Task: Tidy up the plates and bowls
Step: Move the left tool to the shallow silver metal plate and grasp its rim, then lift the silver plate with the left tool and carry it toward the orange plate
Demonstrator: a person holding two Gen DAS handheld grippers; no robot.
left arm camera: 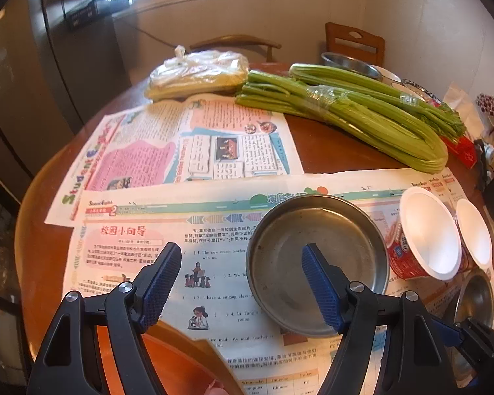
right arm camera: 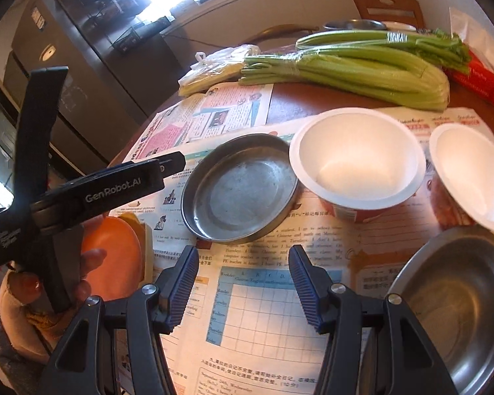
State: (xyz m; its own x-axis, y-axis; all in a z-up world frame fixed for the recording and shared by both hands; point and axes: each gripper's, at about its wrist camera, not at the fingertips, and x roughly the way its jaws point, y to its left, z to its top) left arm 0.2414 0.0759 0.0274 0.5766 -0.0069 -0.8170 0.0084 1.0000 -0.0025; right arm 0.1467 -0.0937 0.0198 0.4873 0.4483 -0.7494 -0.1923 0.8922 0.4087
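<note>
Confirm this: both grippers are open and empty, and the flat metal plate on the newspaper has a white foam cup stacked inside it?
Not quite. The flat metal plate is empty; the white foam cup stands beside it on the newspaper, as the right wrist view shows. Both grippers are open and empty.

The round wooden desk (left arm camera: 329,151) is covered by newspapers (left arm camera: 194,144); celery (left arm camera: 362,112) and a plastic bag (left arm camera: 197,72) are laid on it.

— Where is the metal plate (right arm camera: 240,187)?
— On the newspaper (right arm camera: 266,299) on the desk (right arm camera: 299,105), left of two cups (right arm camera: 357,161).
— And behind them?
— Celery (right arm camera: 362,65) toward the far edge, a plastic bag (right arm camera: 214,65) to its left.
— The bowl (right arm camera: 457,299)?
— In front of the cups.
</note>
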